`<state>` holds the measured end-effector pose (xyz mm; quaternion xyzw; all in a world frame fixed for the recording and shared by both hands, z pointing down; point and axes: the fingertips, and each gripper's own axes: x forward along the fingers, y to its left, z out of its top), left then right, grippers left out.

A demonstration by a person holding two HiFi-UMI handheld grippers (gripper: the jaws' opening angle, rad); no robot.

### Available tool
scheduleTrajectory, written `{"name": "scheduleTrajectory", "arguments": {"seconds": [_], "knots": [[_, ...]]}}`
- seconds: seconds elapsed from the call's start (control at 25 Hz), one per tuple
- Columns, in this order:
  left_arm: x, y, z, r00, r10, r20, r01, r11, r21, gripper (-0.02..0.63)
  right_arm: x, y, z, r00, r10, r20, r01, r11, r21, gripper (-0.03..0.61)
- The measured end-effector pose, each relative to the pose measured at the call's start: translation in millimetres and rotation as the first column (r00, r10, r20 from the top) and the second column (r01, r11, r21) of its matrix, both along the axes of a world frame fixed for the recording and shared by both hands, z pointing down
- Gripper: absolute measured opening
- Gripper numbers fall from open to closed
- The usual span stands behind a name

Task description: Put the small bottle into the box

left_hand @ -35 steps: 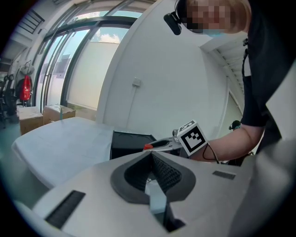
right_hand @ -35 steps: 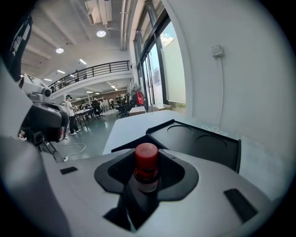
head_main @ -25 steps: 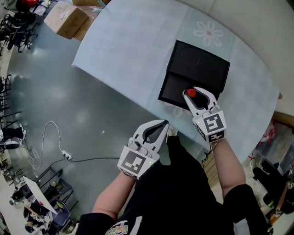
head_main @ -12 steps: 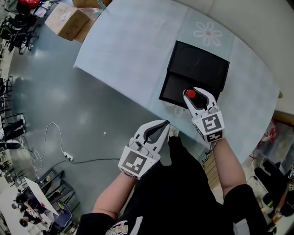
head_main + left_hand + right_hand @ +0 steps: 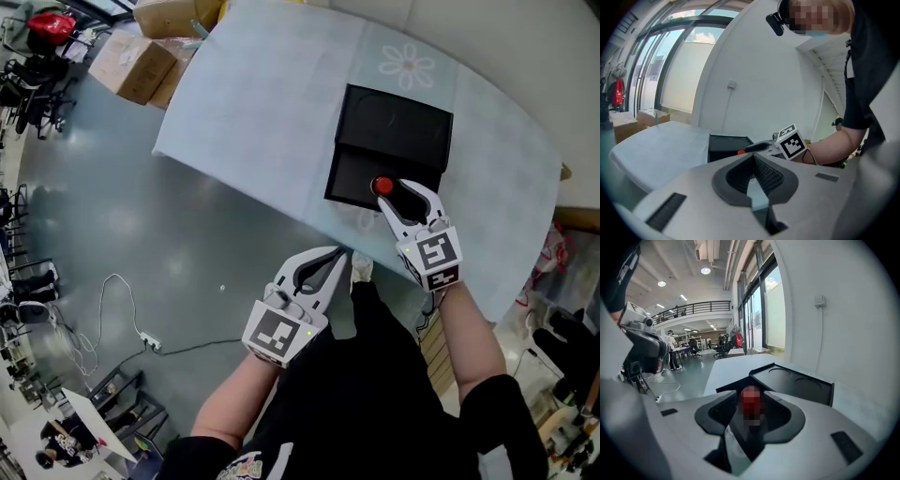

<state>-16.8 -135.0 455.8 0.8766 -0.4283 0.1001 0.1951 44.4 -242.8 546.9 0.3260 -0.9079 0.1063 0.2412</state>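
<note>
The small bottle [image 5: 382, 186] has a clear body and a red cap, and it sits between the pads of my right gripper [image 5: 397, 190]. That gripper's jaws are opening around it. It hangs over the near right part of the open black box [image 5: 349, 180], whose lid [image 5: 398, 122] lies flat behind. In the right gripper view the red cap [image 5: 751, 400] fills the gap between the pads, with the box [image 5: 799, 383] just beyond. My left gripper [image 5: 330, 256] is shut and empty, held off the table's near edge.
A pale blue cloth with a flower print covers the table [image 5: 262, 103]. Cardboard boxes [image 5: 127, 61] stand on the grey floor at the far left. A white cable [image 5: 112, 300] lies on the floor, and chairs stand at the left edge.
The head camera has shifted a little. My right gripper still carries the bottle over the box's near edge, hardly moved. The left gripper has stayed put.
</note>
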Motion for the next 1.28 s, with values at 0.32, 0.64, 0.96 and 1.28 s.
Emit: {"name": "scheduleTrajectory", "arguments": {"seconds": [0.32,0.64,0.96,1.28], "knots": [[-15.7,37.1,-29.1,0.996,0.080,-0.023,-0.079,0.995,0.064,0.009,-6.4,45.8,-60.9,0.990,0.111,0.086,-0.116,0.991,0.059,0.009],[-36.9,74.3,-51.9,0.988,0.152,-0.034,-0.146,0.979,0.143,0.009,-36.1,110.8,-120.1,0.958,0.169,0.230,-0.190,0.979,0.073,0.009],[-54.1,126.1,-70.8,0.973,0.227,-0.036,-0.216,0.955,0.204,0.008,-54.6,190.7,-161.1,0.941,0.216,0.261,-0.253,0.960,0.118,0.009],[-72.2,171.8,-75.0,0.968,0.248,-0.040,-0.234,0.947,0.219,0.009,-71.3,258.2,-168.6,0.935,0.238,0.262,-0.275,0.954,0.116,0.009]]}}
